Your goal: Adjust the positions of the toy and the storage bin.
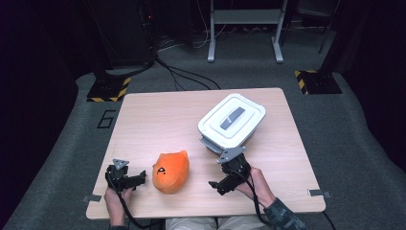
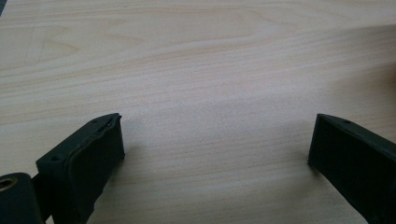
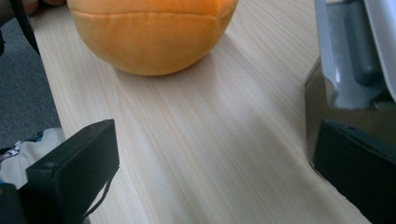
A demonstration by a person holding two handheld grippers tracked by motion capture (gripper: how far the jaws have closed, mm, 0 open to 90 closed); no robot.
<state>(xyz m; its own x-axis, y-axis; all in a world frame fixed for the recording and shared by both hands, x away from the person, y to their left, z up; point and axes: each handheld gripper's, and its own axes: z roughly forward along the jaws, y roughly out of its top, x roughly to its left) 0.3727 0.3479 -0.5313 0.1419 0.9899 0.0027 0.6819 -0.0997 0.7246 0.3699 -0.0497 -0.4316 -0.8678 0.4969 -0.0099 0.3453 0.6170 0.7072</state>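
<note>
An orange plush toy [image 1: 170, 171] with a small face lies on the wooden table [image 1: 158, 120] near its front edge. Its rounded underside [image 3: 152, 35] fills the top of the right gripper view. A white lidded bin [image 1: 232, 121] with a grey handle stands at the right middle; its grey latch [image 3: 348, 56] is close by the right jaw. My left gripper [image 1: 139, 178] rests open just left of the toy, with bare wood between its jaws [image 2: 215, 140]. My right gripper [image 1: 216, 186] is open to the right of the toy, in front of the bin, holding nothing [image 3: 215, 158].
The table's back and left parts are bare wood. Grey carpet surrounds the table, with cables, stand bases marked in yellow and black, and a white frame behind. The person's lap shows at the front edge.
</note>
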